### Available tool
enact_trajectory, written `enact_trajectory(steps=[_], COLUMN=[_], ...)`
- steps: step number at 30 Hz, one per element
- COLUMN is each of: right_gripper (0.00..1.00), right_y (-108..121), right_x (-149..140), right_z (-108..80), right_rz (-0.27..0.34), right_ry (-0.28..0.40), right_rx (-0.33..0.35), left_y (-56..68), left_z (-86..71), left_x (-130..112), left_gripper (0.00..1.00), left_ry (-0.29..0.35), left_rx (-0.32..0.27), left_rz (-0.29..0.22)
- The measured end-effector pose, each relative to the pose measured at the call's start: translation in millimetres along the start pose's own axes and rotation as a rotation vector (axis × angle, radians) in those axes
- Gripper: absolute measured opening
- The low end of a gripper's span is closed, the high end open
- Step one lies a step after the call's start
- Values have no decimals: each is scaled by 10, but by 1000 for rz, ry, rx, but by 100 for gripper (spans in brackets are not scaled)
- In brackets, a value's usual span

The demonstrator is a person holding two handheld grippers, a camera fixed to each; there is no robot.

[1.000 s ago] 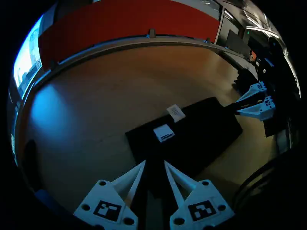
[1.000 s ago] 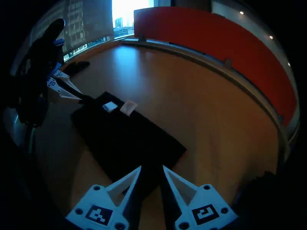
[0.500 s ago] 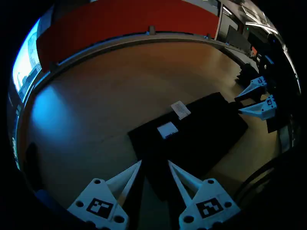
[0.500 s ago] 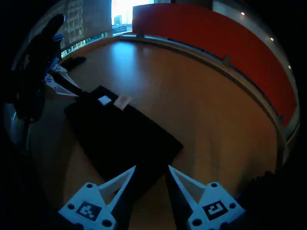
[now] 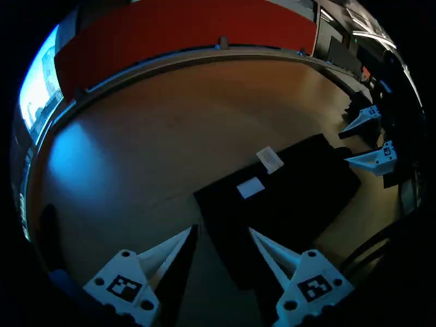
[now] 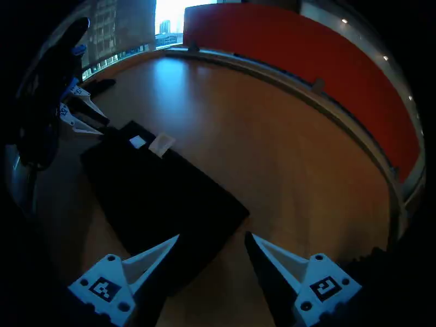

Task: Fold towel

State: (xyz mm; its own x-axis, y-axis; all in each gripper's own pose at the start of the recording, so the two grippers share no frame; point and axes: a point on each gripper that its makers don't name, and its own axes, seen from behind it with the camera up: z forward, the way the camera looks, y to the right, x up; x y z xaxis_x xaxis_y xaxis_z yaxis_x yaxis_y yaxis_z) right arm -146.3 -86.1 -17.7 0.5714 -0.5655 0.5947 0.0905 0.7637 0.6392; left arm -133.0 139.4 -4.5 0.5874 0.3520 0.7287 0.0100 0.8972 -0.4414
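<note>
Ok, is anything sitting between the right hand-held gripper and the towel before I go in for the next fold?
Nothing visible. The right hand-held gripper stands open at the black towel's near edge on the wooden table. The two white tags lie at the towel's far end, out of its path.

Smooth wooden table (image 5: 163,120), black towel (image 5: 294,201) lying flat directly on its surface

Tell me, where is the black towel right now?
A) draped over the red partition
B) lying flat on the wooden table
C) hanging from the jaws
B: the black towel lies flat on the wooden table, and the jaws of the left gripper and right gripper stand open, clamping nothing.
</note>
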Motion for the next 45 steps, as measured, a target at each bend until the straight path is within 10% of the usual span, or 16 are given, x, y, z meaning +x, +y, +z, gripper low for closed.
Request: enact_trajectory(steps=[45], right_gripper=[96], right_y=[342], right_x=[235], right_z=[25], right_rz=[15], right_ry=[49], right_rx=[-76], left_y=[-317], left_z=[-27], left_x=[303], left_gripper=[77], left_ry=[44], left_rx=[62], left_rz=[2])
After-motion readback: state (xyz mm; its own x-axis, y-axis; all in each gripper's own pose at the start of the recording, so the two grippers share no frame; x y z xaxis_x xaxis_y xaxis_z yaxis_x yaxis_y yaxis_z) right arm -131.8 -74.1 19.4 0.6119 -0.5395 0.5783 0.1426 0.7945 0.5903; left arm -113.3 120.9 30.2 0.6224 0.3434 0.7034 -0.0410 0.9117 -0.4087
